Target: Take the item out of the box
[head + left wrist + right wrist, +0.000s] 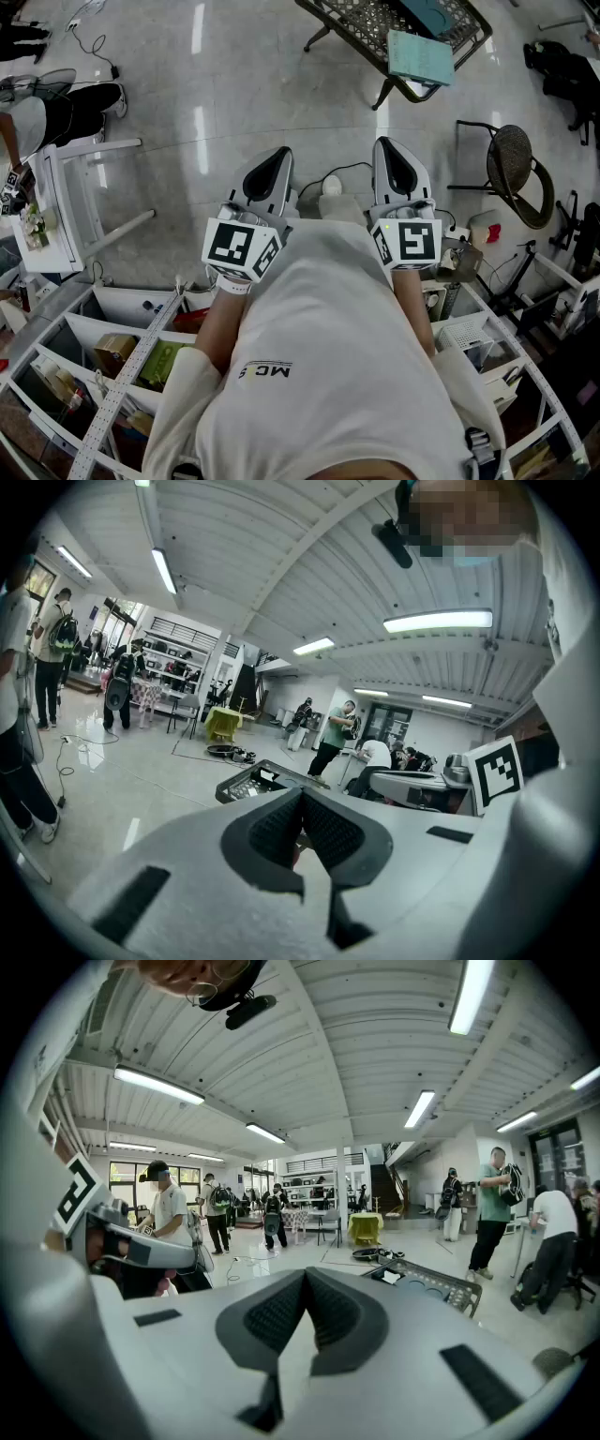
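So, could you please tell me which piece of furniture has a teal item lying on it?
The dark wire-mesh bench at the top; the teal item lies on its near edge. The round-backed chair and the white table hold nothing teal.

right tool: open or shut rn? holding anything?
Shut and empty. In the right gripper view the right tool has its ribbed pads meeting at the tips, with nothing between them.
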The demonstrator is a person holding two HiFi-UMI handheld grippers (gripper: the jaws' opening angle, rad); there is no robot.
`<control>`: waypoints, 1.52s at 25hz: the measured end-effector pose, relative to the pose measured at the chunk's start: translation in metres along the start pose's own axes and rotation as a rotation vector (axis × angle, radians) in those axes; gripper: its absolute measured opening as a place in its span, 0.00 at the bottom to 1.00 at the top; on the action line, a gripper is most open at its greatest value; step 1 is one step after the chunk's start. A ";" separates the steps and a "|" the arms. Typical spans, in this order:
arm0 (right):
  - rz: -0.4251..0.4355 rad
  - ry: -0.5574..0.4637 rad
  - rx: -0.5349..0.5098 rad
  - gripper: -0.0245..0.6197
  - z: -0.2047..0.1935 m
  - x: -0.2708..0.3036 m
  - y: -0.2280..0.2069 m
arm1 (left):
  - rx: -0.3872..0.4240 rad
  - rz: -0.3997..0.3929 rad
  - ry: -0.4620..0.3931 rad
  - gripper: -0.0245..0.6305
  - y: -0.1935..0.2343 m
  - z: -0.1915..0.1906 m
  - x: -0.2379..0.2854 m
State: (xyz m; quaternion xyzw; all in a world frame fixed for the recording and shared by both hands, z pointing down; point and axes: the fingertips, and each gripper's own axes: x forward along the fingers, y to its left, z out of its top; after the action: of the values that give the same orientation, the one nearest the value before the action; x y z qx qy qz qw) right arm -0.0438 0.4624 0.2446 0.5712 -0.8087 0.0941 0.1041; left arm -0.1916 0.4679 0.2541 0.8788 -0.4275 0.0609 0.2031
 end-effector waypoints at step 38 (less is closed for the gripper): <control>-0.033 0.082 0.116 0.06 0.014 0.255 -0.202 | 0.018 -0.092 0.157 0.07 0.118 0.097 0.298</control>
State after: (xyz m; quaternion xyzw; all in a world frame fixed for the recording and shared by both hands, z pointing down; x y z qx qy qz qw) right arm 0.0627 0.1617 0.3077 0.5852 -0.7874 0.1625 0.1053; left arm -0.1026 0.1469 0.2856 0.8918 -0.3690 0.1241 0.2305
